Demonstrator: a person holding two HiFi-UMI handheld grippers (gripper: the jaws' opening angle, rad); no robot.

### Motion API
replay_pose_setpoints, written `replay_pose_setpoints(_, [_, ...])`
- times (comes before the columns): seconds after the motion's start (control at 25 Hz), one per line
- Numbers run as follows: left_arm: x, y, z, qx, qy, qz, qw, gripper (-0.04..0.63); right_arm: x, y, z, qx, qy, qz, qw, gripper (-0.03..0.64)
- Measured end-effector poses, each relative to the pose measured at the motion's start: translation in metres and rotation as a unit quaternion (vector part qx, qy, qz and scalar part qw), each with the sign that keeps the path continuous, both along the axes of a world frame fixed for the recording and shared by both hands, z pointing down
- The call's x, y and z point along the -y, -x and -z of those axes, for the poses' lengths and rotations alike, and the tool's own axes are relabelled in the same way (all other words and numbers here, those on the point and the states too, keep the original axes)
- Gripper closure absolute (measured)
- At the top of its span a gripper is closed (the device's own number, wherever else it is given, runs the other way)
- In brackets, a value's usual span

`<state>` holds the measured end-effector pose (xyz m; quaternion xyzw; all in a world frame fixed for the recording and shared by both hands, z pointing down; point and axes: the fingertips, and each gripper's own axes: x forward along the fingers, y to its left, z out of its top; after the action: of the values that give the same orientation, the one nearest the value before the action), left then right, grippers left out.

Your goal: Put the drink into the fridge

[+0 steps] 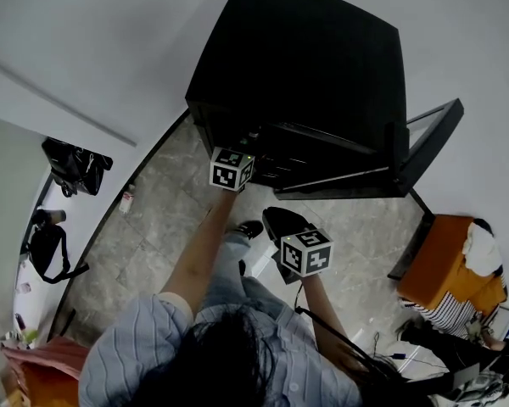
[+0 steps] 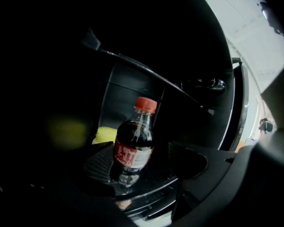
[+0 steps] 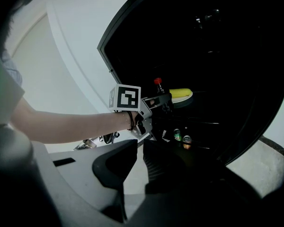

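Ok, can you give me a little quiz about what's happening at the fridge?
1. Pick one: the cap on the cola bottle is A) blue, B) red, C) green.
2. True or false: the fridge door is closed.
3. Fill in: the bottle sits between the fingers on the person's ____ side.

Key: 1 B. 2 false, it is swung open. 3 left, so it is the left gripper.
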<state>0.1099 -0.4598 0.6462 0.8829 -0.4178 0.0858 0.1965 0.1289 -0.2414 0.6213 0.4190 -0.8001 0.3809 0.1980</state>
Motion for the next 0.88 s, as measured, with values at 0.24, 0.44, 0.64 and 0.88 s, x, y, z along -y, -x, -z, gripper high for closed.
replay_pose_setpoints(0.24, [-0.020,0.004,0.005,-0.020,0.014,0.000,0.9997,0.245,-0.005,0.005,0.011,0.010,-0.008,-0.003,1.000,0.569])
replay_pose_setpoints(0.44, [-0.036,0.007,0.015,-0.041,0.022,-0.003,0.9989,0.247,-0.007,0.006,0.017,0.012,-0.016,-0.002,1.000,0.569])
replay_pose_setpoints(0.64, [-0.069,0.001,0.037,-0.090,0.018,-0.046,0.9947,0.249,-0.014,0.008,0.026,0.015,-0.026,0.000,1.000,0.569])
replay_pose_setpoints(0.88, [-0.109,0.010,0.062,-0.066,0.004,-0.074,0.9950,0.367,-0.027,0.001,0.040,0.020,-0.036,-0.012,0.999,0.569])
